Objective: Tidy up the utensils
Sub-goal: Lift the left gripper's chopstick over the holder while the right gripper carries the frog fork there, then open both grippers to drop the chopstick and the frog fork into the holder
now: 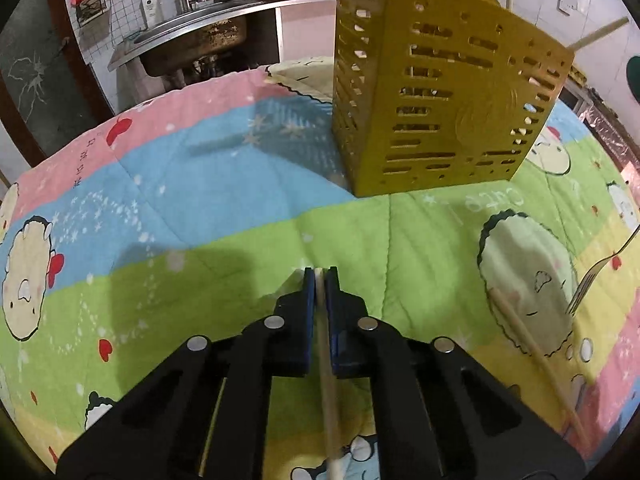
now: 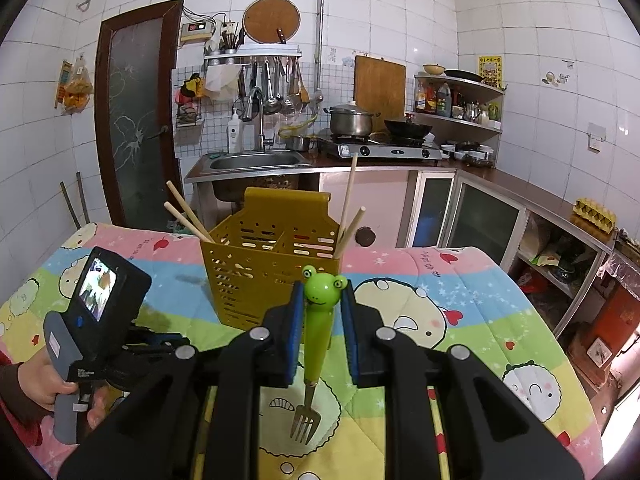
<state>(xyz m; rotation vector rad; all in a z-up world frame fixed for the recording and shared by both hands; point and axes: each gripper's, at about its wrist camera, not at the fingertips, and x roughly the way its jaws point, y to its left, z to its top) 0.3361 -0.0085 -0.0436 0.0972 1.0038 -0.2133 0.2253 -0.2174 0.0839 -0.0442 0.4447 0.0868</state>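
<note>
My left gripper (image 1: 320,274) is pinched nearly flat on a single wooden chopstick (image 1: 326,364), which runs back between the blue pads toward my camera with its end just showing past the fingertips. I point steeply down at the cartoon-print quilt (image 1: 200,208), so I judge the stick is clamped but not yet lifted. A second chopstick (image 1: 532,352) lies loose on the quilt off to my right, beside the fork's tines (image 1: 582,292).

My right gripper (image 2: 321,288) stands narrow around the frog-headed green fork (image 2: 316,320), the pads pressing the handle just under the frog's face, tines hanging down toward me. I hold it handle-up so it can, I think, drop tines-first into a compartment.

The yellow slotted utensil caddy (image 2: 256,280) stands upright on the quilt just ahead of both grippers, and it already carries four chopsticks (image 2: 188,216) leaning out of its left and right compartments. My left hand (image 2: 48,384) on the other handle shows at the lower left of the right view.
</note>
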